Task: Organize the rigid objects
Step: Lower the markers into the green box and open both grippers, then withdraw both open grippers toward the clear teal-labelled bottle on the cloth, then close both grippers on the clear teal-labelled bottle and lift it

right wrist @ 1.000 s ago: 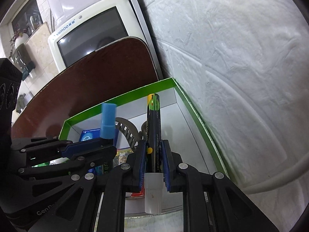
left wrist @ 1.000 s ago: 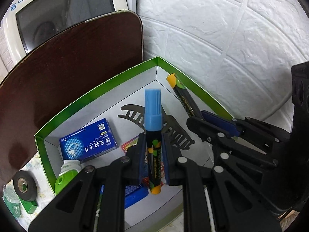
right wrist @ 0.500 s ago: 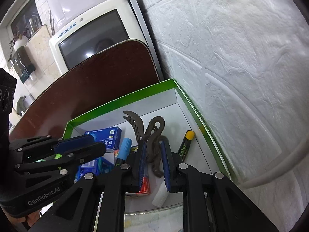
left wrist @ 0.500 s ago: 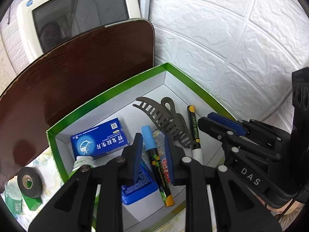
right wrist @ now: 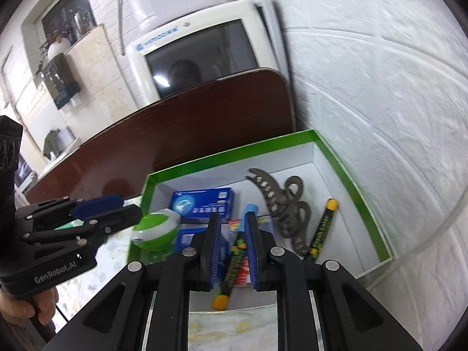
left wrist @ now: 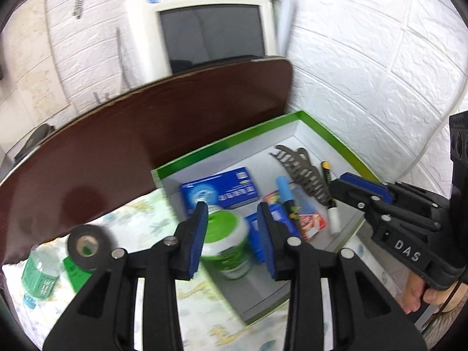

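White brick-pattern wall backs the desk (left wrist: 140, 228), where a green-rimmed white cardboard box (left wrist: 222, 143) holds markers, a brown hair claw (right wrist: 280, 201) and a blue carton (left wrist: 219, 188). Left hand-held gripper (left wrist: 234, 234) hangs empty, jaws opening, over the green-lidded tub (left wrist: 225, 234) at the box's near-left corner. Right hand-held gripper (right wrist: 232, 248) hangs empty, jaws narrowly apart. Next, clear the rim before reaching for the black tape roll (left wrist: 84, 242).

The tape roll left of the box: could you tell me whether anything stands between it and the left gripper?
Nothing visible does. The tape roll stands on the cloth outside the box, to the left of the left gripper, whose fingers are opening and hold nothing. A green bottle lies beyond the roll, not between.
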Action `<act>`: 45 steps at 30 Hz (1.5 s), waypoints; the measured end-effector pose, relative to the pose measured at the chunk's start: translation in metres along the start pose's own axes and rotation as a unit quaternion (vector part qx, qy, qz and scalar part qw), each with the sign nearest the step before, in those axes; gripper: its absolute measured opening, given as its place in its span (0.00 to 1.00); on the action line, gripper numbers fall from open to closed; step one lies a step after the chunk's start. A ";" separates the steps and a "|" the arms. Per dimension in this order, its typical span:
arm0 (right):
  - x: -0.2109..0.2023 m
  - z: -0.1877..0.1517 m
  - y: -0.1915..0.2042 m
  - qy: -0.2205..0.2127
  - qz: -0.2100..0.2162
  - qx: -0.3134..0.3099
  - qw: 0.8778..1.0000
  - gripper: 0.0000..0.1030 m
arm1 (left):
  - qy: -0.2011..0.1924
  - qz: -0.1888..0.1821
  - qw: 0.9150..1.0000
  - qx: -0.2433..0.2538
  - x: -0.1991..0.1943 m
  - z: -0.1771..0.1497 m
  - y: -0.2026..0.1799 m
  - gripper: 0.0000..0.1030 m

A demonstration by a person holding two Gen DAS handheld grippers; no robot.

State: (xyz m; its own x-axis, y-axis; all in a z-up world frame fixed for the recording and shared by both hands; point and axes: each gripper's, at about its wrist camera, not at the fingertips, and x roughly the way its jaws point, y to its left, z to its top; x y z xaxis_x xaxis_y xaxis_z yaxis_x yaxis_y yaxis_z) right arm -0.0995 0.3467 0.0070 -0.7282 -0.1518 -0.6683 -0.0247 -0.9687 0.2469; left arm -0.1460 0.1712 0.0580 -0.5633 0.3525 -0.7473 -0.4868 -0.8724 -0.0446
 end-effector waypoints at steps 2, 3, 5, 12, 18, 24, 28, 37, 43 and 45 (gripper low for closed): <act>0.000 0.001 0.013 0.000 0.006 -0.010 1.000 0.17 | -0.006 0.012 1.000 -0.017 -0.011 -0.004 0.020 0.33; 0.001 0.002 0.020 0.001 0.008 -0.015 1.000 0.17 | -0.009 0.017 0.999 -0.026 -0.015 -0.007 0.030 0.34; 0.002 0.002 0.036 0.002 0.015 -0.027 0.999 0.17 | -0.015 0.028 0.998 -0.045 -0.025 -0.013 0.051 0.35; 0.008 -0.001 0.088 0.012 0.040 -0.066 0.997 0.17 | -0.026 0.072 0.992 -0.097 -0.055 -0.047 0.120 0.37; 0.024 -0.012 0.139 0.038 0.061 -0.100 0.992 0.17 | -0.021 0.093 0.986 -0.139 -0.067 -0.080 0.170 0.38; 0.047 -0.026 0.189 0.070 0.085 -0.135 0.985 0.17 | -0.017 0.122 0.976 -0.180 -0.080 -0.116 0.219 0.39; 0.064 -0.032 0.219 0.094 0.103 -0.151 0.979 0.17 | -0.011 0.146 0.966 -0.212 -0.090 -0.146 0.256 0.54; 0.106 -0.040 0.279 0.128 0.140 -0.165 0.968 0.54 | 0.020 0.155 0.957 -0.244 -0.082 -0.194 0.311 0.65; 0.137 -0.032 0.312 0.146 0.167 -0.152 0.963 0.57 | 0.029 0.147 0.962 -0.227 -0.063 -0.191 0.319 0.68; 0.148 -0.028 0.321 0.153 0.177 -0.144 0.962 0.57 | 0.031 0.143 0.965 -0.220 -0.055 -0.186 0.320 0.69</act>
State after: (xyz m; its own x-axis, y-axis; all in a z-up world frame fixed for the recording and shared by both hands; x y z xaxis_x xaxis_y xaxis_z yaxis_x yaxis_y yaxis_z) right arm -0.1960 0.0082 -0.0329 -0.4192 -0.4894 -0.7647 0.4101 -0.8535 0.3214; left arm -0.1464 -0.1905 -0.0388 -0.5848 0.0675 -0.8084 0.0199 -0.9950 -0.0974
